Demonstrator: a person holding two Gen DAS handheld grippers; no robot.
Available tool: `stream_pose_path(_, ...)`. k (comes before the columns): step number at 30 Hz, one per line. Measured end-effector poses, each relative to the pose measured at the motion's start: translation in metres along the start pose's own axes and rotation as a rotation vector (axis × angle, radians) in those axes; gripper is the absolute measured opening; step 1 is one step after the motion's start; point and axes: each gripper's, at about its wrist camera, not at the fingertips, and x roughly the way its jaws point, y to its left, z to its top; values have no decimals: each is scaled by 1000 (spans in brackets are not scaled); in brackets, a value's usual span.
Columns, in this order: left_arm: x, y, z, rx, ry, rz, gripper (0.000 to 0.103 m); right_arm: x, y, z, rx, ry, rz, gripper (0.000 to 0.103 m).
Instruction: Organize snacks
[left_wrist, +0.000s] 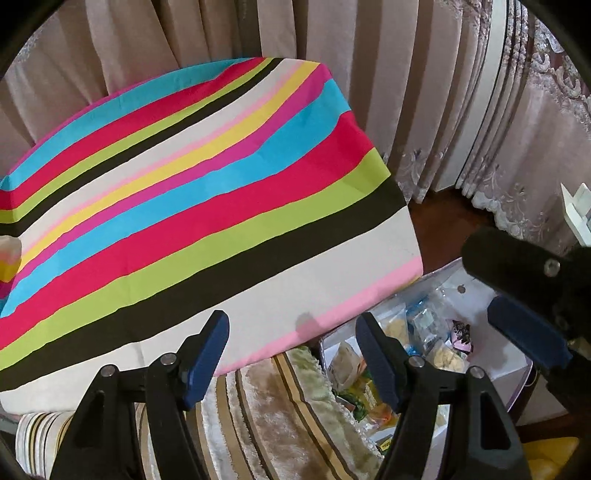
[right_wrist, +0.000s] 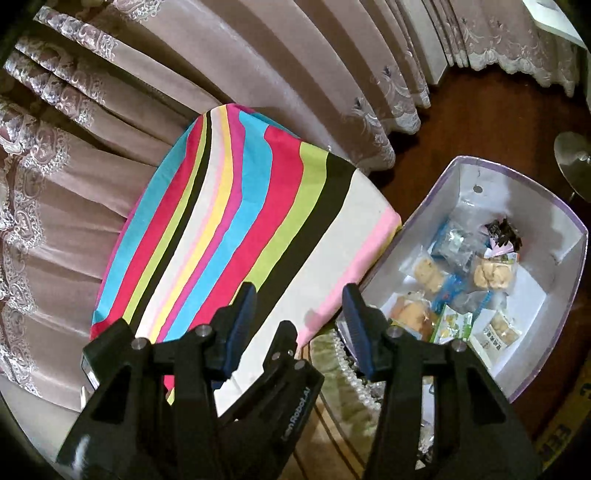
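Both grippers are released and hold nothing — the left gripper (left_wrist: 291, 354) and the right gripper (right_wrist: 299, 314) hang above the striped tabletop (left_wrist: 207, 192). The snacks (right_wrist: 458, 284) lie in the white box (right_wrist: 565, 229) on the floor, right of it. Only the right wrist view shows the whole box.

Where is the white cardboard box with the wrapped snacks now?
In the right wrist view, the white cardboard box stands on the dark wooden floor at the right, beside the striped cloth-covered table.
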Motion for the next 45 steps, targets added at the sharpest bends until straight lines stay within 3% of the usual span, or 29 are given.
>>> stream_pose_path(7,4,2,0,-11,38,0,73,0,0,-2,-23,-9,2,50)
stream_pose_path(8,6,4,0,-18,55,-8,73,-2,0,-2,-28,-14,-3,52)
stream_pose_path(11,9,7,-2,-36,83,-56,73,-12,-7,3,-30,-43,-30,74)
stream_pose_path(15,8,5,-4,-22,94,-119,73,-32,-30,10,-38,-101,-72,82)
stream_pose_path(17,8,3,-6,-9,102,-149,73,-41,-45,13,-51,-138,-128,82)
stream_pose_path(20,5,1,-9,8,108,-161,73,-47,-73,17,-87,-197,-281,83)
stream_pose_path(26,0,-1,-12,40,116,-170,73,-23,-119,14,-261,-139,-555,84)
stream_pose_path(28,-3,-2,-13,56,112,-163,73,-16,-127,12,-289,-106,-586,84)
stream_pose_path(35,-7,-2,-15,85,106,-166,73,5,-130,-4,-345,2,-567,84)
stream_pose_path(40,-8,-14,-20,137,132,-220,73,8,-124,-15,-358,10,-565,84)
stream_pose_path(42,-5,-18,-22,136,159,-280,74,8,-124,-15,-358,7,-568,84)
stream_pose_path(45,-11,-26,-24,163,145,-289,81,6,-123,-15,-351,-1,-577,84)
